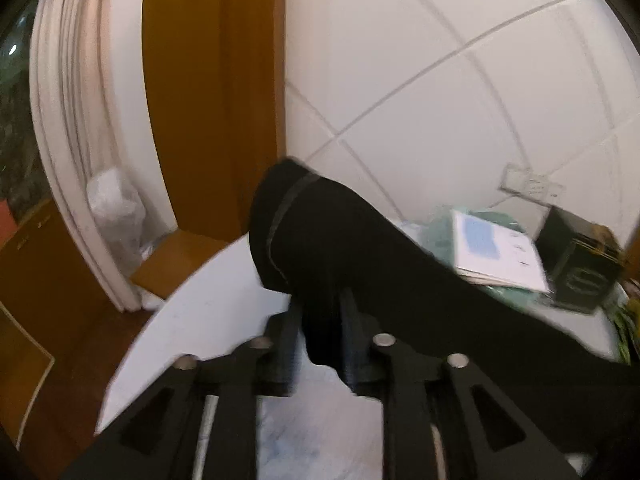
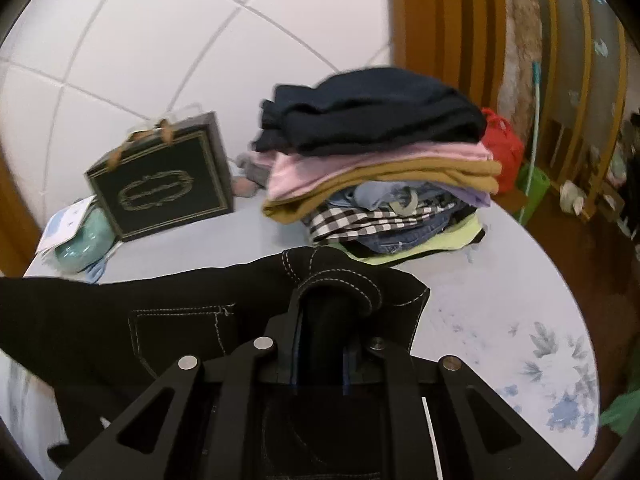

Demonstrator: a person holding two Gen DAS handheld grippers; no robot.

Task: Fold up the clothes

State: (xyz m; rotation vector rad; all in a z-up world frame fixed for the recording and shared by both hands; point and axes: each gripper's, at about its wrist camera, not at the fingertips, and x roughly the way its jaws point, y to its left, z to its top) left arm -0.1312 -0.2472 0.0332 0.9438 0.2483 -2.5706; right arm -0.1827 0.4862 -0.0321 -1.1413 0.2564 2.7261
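A pair of black trousers with white stitching (image 2: 168,320) is held stretched between both grippers above the white table (image 2: 480,280). My right gripper (image 2: 324,308) is shut on the waistband end, near a back pocket. My left gripper (image 1: 320,304) is shut on the other end of the black trousers (image 1: 360,248), whose hem stands up above the fingers. A stack of folded clothes (image 2: 380,160) sits at the back of the table, beyond the right gripper.
A black gift bag (image 2: 160,184) with gold trim stands at the back left, and shows in the left wrist view (image 1: 580,264). A teal bundle (image 2: 80,244) and papers (image 1: 496,248) lie beside it. The table edge (image 1: 160,320) curves over a wooden floor. A white tiled wall is behind.
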